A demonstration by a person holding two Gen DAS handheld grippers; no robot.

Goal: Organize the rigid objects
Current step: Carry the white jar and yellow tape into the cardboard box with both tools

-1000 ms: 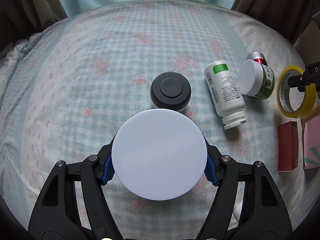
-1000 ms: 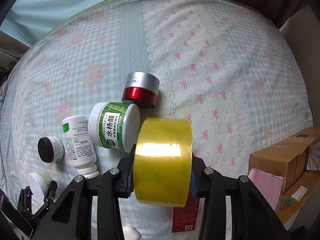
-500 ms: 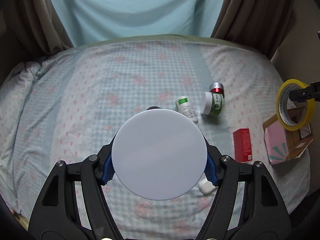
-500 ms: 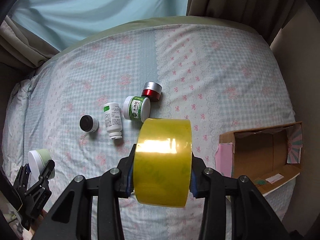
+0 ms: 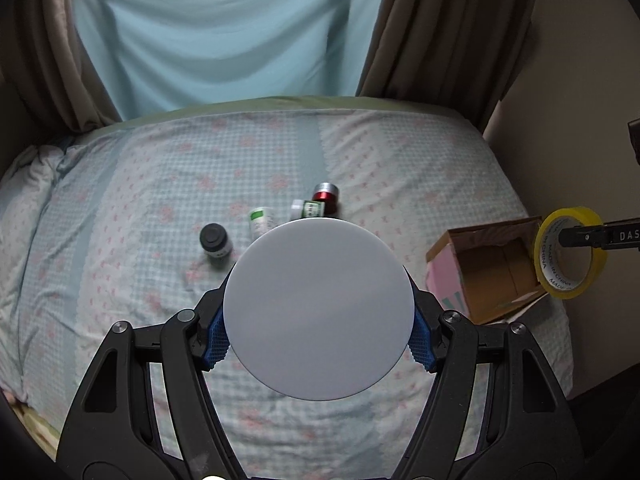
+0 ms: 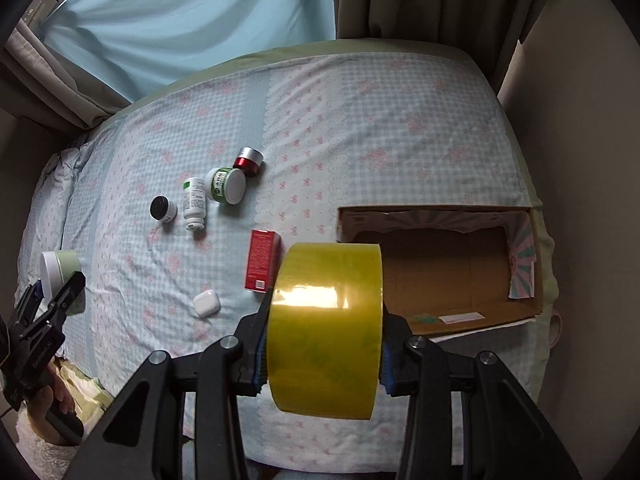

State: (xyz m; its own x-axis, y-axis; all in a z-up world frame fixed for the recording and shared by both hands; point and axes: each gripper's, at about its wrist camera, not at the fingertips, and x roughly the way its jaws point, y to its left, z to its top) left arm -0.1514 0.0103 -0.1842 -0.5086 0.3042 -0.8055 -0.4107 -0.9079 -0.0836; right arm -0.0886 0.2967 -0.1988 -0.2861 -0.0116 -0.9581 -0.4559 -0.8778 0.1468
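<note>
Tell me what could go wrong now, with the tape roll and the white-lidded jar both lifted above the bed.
1. The right hand-held gripper pinches the yellow tape roll by its flat sides; released on edge, it may roll past the cardboard box.
2. The box sits at the bed's edge; a hard drop might nudge it off.
3. The white-lidded jar fills the left hand-held gripper view, hiding the red box and earbud case.
</note>
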